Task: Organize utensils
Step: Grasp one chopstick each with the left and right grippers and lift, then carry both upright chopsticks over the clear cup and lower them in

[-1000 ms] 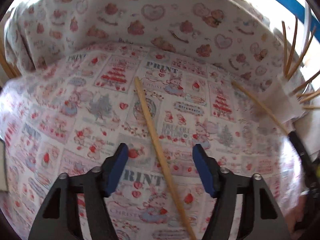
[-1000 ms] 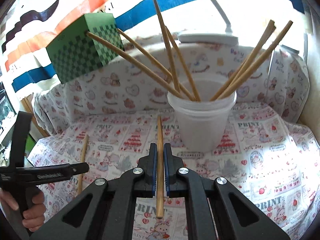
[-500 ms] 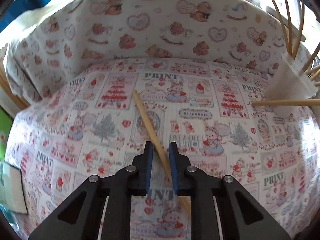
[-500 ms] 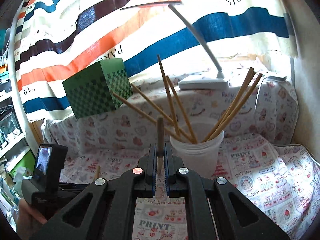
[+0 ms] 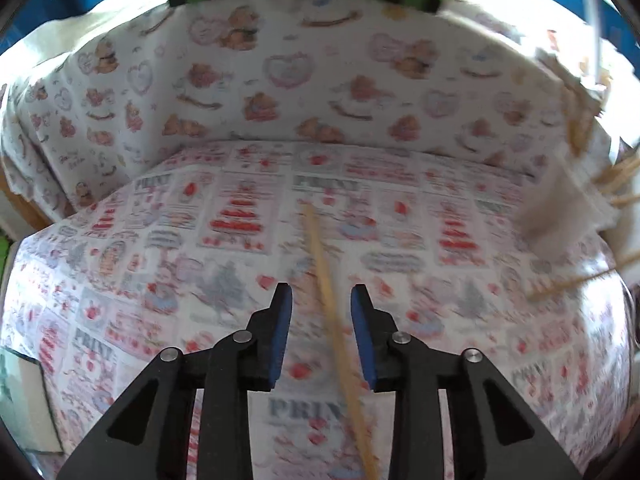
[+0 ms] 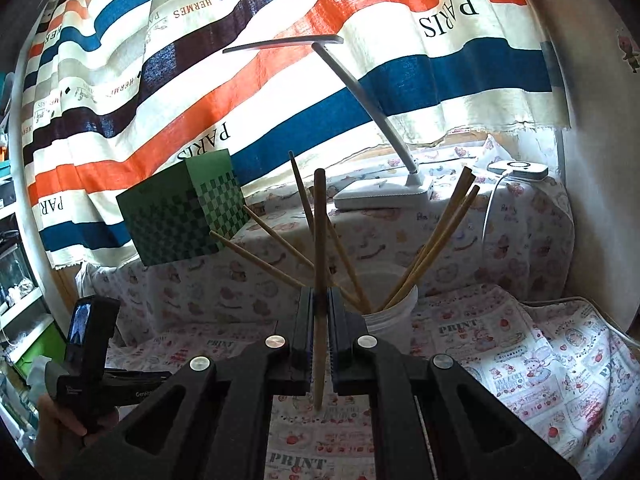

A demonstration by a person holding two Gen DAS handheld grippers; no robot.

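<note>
I see the white cup [image 6: 394, 312] of chopsticks now sitting lower ahead as my right gripper [image 6: 319, 334], clenched on a chopstick [image 6: 319, 264], rises to drop it in | left gripper [image 5: 320, 320] has reopened, released around the loose chopstick [image 5: 326, 292] on the tablecloth [image 5: 460, 320]; regrasp needed.
</note>
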